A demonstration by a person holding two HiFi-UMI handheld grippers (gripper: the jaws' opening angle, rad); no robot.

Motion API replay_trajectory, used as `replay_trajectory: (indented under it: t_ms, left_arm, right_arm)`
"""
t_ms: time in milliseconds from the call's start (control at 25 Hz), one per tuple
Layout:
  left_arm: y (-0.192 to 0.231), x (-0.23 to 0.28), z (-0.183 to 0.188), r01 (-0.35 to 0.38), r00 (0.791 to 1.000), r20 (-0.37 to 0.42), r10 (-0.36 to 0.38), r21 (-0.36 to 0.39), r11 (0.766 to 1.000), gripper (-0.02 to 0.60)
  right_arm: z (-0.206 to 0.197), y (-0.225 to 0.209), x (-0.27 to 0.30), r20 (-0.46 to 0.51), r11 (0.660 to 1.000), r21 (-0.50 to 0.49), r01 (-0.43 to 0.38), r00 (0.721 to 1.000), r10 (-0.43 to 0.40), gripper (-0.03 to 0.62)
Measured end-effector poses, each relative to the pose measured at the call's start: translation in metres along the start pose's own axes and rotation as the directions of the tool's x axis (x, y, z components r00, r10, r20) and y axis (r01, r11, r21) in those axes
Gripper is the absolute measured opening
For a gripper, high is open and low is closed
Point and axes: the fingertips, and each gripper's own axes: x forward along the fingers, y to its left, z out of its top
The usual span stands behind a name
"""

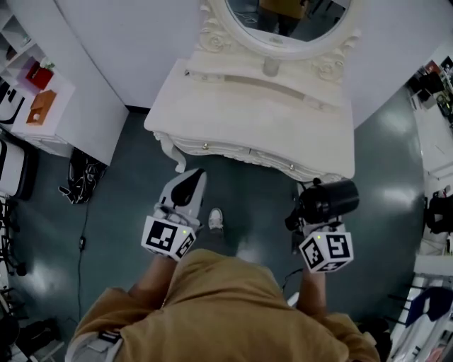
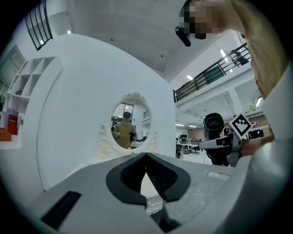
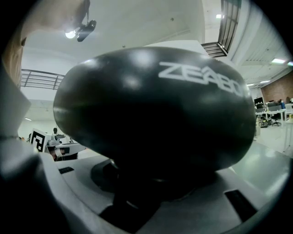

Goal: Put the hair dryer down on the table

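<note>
A black hair dryer (image 1: 328, 200) hangs over the floor just in front of the white dressing table (image 1: 255, 117), near its right front corner. My right gripper (image 1: 311, 214) is shut on the hair dryer's handle, below the barrel. In the right gripper view the dryer's barrel (image 3: 155, 114) fills the picture and hides the jaw tips. My left gripper (image 1: 187, 188) is shut with nothing in it, held before the table's left front corner. In the left gripper view its jaw tips (image 2: 146, 156) meet, and the hair dryer (image 2: 213, 126) shows off to the right.
An oval mirror (image 1: 287, 21) in an ornate frame stands at the table's back. A white shelf unit (image 1: 39, 106) with red and orange items is at the left, a black bag (image 1: 82, 177) on the floor beside it. The person's shoe (image 1: 216, 219) is between the grippers.
</note>
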Motion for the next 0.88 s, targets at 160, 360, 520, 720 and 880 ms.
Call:
replay_trajectory:
  t_ms: [160, 360, 520, 720, 880]
  left_arm:
    - [0.051, 0.060, 0.012, 0.043, 0.999, 0.023, -0.043, -0.022, 0.999, 0.003]
    - [0.100, 0.119, 0.021, 0.110, 0.993, 0.037, -0.109, -0.032, 0.993, 0.003]
    - [0.120, 0.150, 0.021, 0.137, 0.990, 0.041, -0.135, -0.050, 0.989, 0.003]
    - [0.120, 0.180, 0.016, 0.165, 0.986, 0.023, -0.163, -0.071, 0.984, 0.003]
    - [0.112, 0.206, 0.013, 0.159, 0.987, 0.016, -0.158, -0.065, 0.985, 0.003]
  right_arm:
    - [0.017, -0.004, 0.063, -0.028, 1.000, -0.008, 0.028, 0.999, -0.028, 0.194]
    - [0.035, -0.002, 0.124, -0.032, 0.998, -0.006, 0.068, 0.997, -0.069, 0.195]
    - [0.040, -0.004, 0.149, -0.047, 0.996, -0.031, 0.089, 0.995, -0.091, 0.195]
    - [0.038, -0.019, 0.169, -0.073, 0.995, -0.021, 0.101, 0.992, -0.102, 0.195]
    - [0.038, -0.043, 0.182, -0.078, 0.996, -0.025, 0.084, 0.993, -0.086, 0.195]
